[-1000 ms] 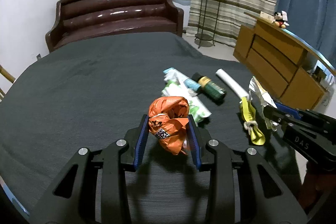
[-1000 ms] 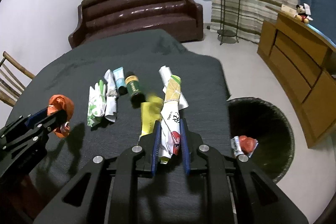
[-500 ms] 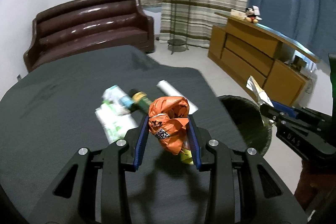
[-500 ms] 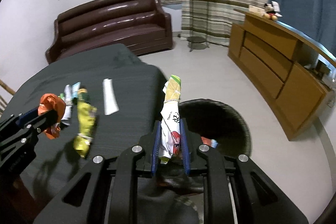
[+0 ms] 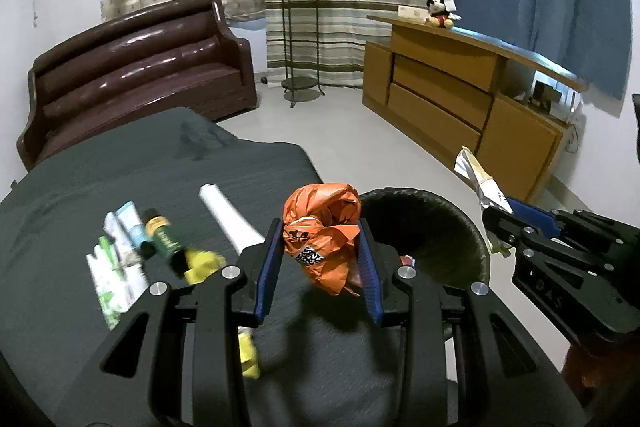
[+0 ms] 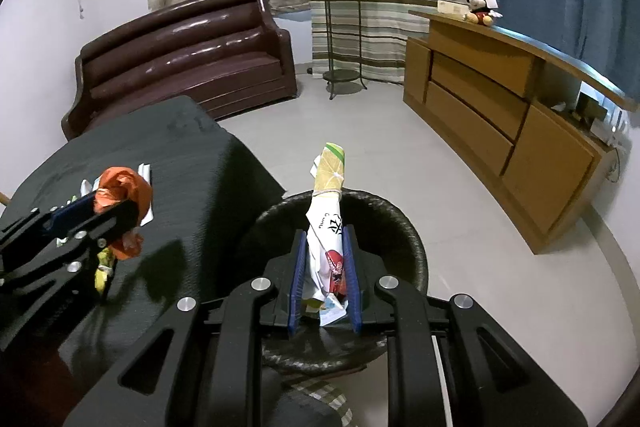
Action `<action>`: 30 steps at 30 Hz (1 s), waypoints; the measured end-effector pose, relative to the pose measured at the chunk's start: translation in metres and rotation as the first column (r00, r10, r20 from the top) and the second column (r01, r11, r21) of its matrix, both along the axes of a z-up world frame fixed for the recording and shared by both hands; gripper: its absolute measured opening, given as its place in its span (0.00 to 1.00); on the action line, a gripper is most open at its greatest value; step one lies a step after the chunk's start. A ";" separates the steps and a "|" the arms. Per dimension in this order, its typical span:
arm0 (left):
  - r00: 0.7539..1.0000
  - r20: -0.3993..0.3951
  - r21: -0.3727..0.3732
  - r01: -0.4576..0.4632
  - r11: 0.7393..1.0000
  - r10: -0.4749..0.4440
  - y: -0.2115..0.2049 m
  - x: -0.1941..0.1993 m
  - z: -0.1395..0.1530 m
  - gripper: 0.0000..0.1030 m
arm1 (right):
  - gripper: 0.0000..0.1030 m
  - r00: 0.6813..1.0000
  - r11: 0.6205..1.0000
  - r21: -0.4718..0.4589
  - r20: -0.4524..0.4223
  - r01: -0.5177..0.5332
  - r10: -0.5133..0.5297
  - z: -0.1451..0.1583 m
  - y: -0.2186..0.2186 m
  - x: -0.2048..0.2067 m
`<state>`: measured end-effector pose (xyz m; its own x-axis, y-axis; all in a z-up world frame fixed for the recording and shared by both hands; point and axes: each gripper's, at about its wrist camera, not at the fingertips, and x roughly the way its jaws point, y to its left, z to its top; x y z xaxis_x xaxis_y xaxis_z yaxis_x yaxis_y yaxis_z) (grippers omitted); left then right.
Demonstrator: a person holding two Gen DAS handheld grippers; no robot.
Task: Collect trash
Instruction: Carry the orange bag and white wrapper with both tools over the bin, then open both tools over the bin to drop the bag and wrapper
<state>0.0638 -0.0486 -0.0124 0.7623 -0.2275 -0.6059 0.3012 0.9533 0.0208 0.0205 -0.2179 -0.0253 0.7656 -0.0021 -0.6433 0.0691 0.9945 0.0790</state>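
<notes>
Nearby, a brown leather sofa [image 5: 136,67] stands against the far wall, with a wooden sideboard [image 6: 508,99] along the right wall. A round table under dark cloth [image 5: 100,187] fills the near left. Beside its right edge, on the floor, sits a black bin [image 6: 404,227], some trash already inside.

The right gripper [image 6: 324,267] hangs over the bin's mouth, clenched on a crumpled white and yellow wrapper [image 6: 326,211] that sticks up between its blue pads. The left gripper [image 5: 320,259] is at the table's right edge, close by the bin, grasping a balled orange plastic bag [image 5: 320,227].

Left on the cloth: a white and green packet [image 5: 112,275], a pale blue tube [image 5: 132,227], a small dark green bottle [image 5: 162,239], a white paper roll [image 5: 228,219] and a yellow wrapper [image 5: 200,261], partly hidden by the left gripper's frame.
</notes>
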 end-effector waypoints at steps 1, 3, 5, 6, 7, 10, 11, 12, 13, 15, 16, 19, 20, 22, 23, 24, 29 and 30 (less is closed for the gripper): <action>1.000 -0.002 0.005 0.004 1.000 -0.004 -0.005 0.003 -0.001 0.34 | 0.19 1.000 1.000 0.003 -0.001 0.003 -0.003 -0.001 -0.002 0.000; 1.000 -0.007 0.012 0.010 1.000 -0.010 -0.012 0.009 -0.003 0.34 | 0.19 1.000 1.000 0.008 -0.003 0.010 -0.010 -0.003 -0.006 0.002; 1.000 -0.011 0.016 0.017 1.000 -0.017 -0.020 0.014 -0.006 0.34 | 0.19 1.000 1.000 0.012 -0.004 0.018 -0.018 -0.004 -0.010 0.006; 1.000 -0.012 0.020 0.021 1.000 -0.021 -0.023 0.015 -0.007 0.34 | 0.19 1.000 1.000 0.015 -0.005 0.020 -0.020 -0.005 -0.012 0.006; 1.000 -0.012 0.023 0.025 0.999 -0.025 -0.026 0.018 -0.008 0.34 | 0.19 1.000 1.000 0.019 -0.007 0.024 -0.024 -0.006 -0.015 0.007; 0.999 -0.019 0.033 0.036 0.999 -0.035 -0.034 0.024 -0.010 0.34 | 0.19 0.999 0.999 0.027 -0.010 0.031 -0.031 -0.009 -0.019 0.009; 0.999 -0.020 0.035 0.038 0.999 -0.037 -0.036 0.025 -0.011 0.34 | 0.19 0.999 0.999 0.032 -0.011 0.034 -0.033 -0.010 -0.021 0.011; 0.999 -0.024 0.037 0.041 0.998 -0.040 -0.038 0.027 -0.012 0.34 | 0.19 0.999 0.999 0.034 -0.012 0.036 -0.036 -0.011 -0.022 0.012; 0.999 -0.031 0.037 0.045 0.998 -0.043 -0.041 0.030 -0.013 0.34 | 0.19 0.999 0.999 0.037 -0.012 0.037 -0.037 -0.011 -0.023 0.013; 0.998 -0.049 0.040 0.052 0.998 -0.050 -0.045 0.034 -0.016 0.35 | 0.19 0.999 0.998 0.046 -0.017 0.036 -0.036 -0.014 -0.025 0.016; 0.997 -0.059 0.044 0.050 0.998 -0.047 -0.047 0.036 -0.018 0.35 | 0.19 0.999 0.998 0.050 -0.023 0.034 -0.032 -0.015 -0.025 0.018; 0.997 -0.075 0.038 0.029 0.999 -0.027 -0.046 0.039 -0.021 0.47 | 0.26 0.999 0.996 0.072 -0.033 0.045 -0.043 -0.019 -0.029 0.021; 0.997 -0.078 0.033 0.022 0.999 -0.020 -0.044 0.040 -0.021 0.50 | 0.28 0.998 0.996 0.076 -0.035 0.048 -0.046 -0.020 -0.031 0.022; 0.997 -0.080 0.029 0.014 0.999 -0.011 -0.042 0.040 -0.022 0.54 | 0.29 0.998 0.996 0.075 -0.037 0.055 -0.052 -0.021 -0.032 0.020; 0.997 -0.081 0.030 0.011 0.999 -0.009 -0.041 0.040 -0.022 0.54 | 0.29 0.998 0.996 0.075 -0.038 0.055 -0.052 -0.021 -0.033 0.021; 0.997 -0.083 0.029 0.008 1.000 -0.005 -0.040 0.040 -0.022 0.55 | 0.29 0.998 0.996 0.074 -0.037 0.057 -0.054 -0.021 -0.034 0.020; 0.997 -0.071 0.021 -0.004 1.000 0.006 -0.037 0.037 -0.016 0.61 | 0.32 0.998 0.996 0.070 -0.031 0.060 -0.058 -0.018 -0.033 0.019; 0.998 -0.068 0.020 -0.007 1.000 0.008 -0.036 0.036 -0.015 0.62 | 0.34 0.998 0.996 0.066 -0.026 0.060 -0.058 -0.016 -0.032 0.017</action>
